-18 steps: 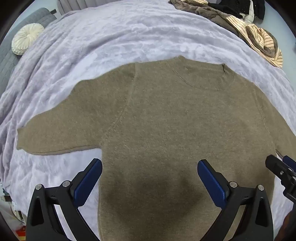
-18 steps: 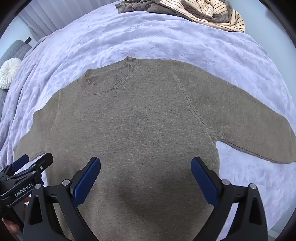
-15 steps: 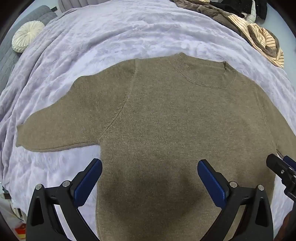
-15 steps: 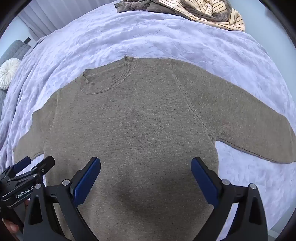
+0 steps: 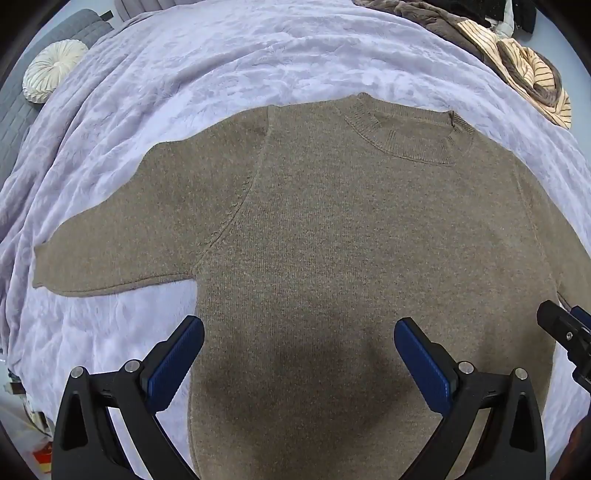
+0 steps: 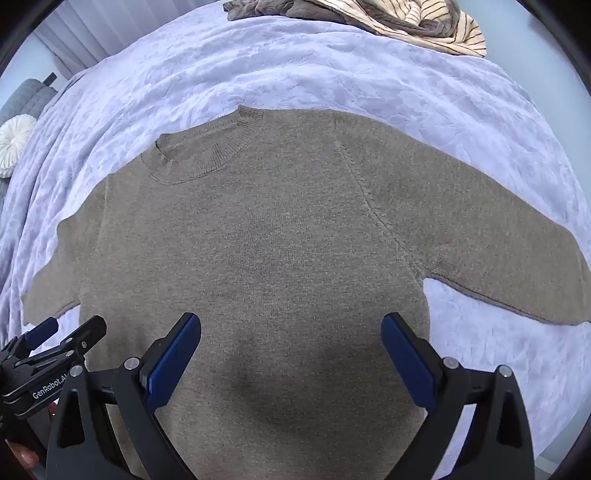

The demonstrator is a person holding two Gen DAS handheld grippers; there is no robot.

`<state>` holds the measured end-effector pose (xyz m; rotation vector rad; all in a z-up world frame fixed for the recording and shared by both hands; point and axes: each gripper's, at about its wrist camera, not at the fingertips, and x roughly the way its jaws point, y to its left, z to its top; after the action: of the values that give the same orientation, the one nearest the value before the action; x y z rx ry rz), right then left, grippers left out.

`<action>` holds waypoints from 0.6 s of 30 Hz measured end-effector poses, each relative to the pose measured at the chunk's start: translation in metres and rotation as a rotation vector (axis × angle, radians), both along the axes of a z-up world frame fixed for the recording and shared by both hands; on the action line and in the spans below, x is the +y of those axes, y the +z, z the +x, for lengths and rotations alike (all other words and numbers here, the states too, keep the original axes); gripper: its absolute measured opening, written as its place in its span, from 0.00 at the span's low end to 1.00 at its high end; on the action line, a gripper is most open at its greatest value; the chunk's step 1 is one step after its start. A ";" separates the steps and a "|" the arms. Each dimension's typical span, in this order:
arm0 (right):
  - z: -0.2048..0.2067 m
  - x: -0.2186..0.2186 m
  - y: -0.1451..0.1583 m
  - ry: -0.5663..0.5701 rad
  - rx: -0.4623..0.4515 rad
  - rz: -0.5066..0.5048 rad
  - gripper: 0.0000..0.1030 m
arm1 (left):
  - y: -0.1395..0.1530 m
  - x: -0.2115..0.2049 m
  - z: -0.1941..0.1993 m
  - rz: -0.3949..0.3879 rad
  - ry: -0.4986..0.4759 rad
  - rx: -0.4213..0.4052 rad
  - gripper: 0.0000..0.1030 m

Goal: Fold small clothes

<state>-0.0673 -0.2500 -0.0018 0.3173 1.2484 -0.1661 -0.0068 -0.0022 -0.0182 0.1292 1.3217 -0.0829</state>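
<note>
Olive-brown knit, a small sweater [image 5: 354, 251] lies flat and face up on a lavender plush blanket [image 5: 229, 66] that covers the bed, its ribbed round neckline [image 5: 410, 133] toward the far side and both sleeves spread outward. In the left wrist view one sleeve [image 5: 122, 236] reaches to the left, its cuff resting on the blanket; in the right wrist view the other sleeve [image 6: 491, 243] stretches to the right. The left gripper [image 5: 299, 365] hangs over the lower body of the sweater, pointing steeply down, its blue-padded fingers [image 5: 173, 362] spread wide with nothing between them but the knit below. The right gripper [image 6: 291, 358] hangs the same way over the sweater's lower half, fingers [image 6: 406, 362] fully apart and holding nothing. Each gripper shows at the edge of the other's view. At the far edge of the bed sits a heap of other clothes [image 6: 399, 18], one striped cream and brown. A round pleated cream cushion [image 5: 51, 74] rests on a grey sofa [image 5: 18, 110] at the left.
</note>
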 end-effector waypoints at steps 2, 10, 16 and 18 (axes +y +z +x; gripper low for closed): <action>0.000 0.001 0.000 -0.003 0.002 -0.001 0.96 | 0.000 0.000 -0.001 -0.001 0.001 0.000 1.00; 0.000 -0.001 -0.002 -0.003 0.008 -0.002 0.96 | -0.002 0.001 -0.001 0.004 0.006 0.004 1.00; 0.000 -0.001 -0.003 0.000 0.011 -0.006 0.96 | -0.001 0.002 0.000 0.009 0.007 0.006 1.00; 0.000 0.000 -0.003 0.001 0.011 -0.006 0.96 | -0.001 0.002 0.001 0.008 0.008 0.006 1.00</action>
<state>-0.0671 -0.2503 -0.0049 0.3107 1.2588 -0.1713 -0.0062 -0.0006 -0.0188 0.1305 1.3288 -0.0706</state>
